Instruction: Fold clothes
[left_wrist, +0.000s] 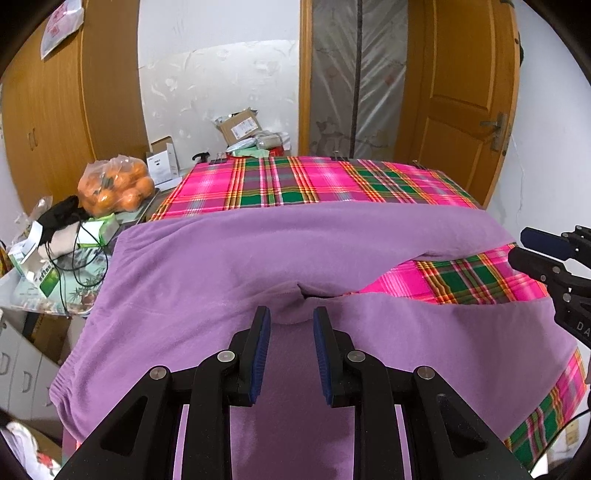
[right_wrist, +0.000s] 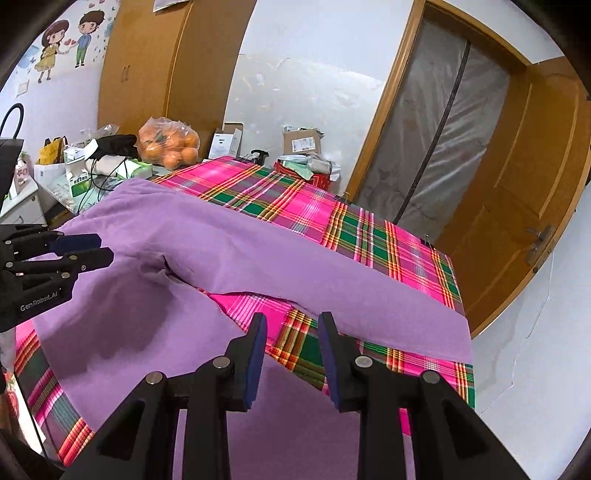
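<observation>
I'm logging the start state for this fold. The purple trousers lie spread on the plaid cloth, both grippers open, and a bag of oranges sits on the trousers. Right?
One thing is off: the bag of oranges sits on the cluttered side table, apart from the purple trousers, as the left wrist view shows. The trousers do lie on the plaid cloth, with the left gripper and right gripper open.

A pair of trousers (left_wrist: 229, 258) lies spread across the near half of the table (left_wrist: 314, 181); a bag of oranges (left_wrist: 116, 186) sits off its far-left corner.

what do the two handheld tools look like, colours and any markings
Both are matte black plastic linkages with round silver pivot pins and dark blue ribbed pads on the fingers. The left tool carries white lettering on its side, "GenRobot.AI". The right tool looks the same, with partial white letters "DA".
</observation>
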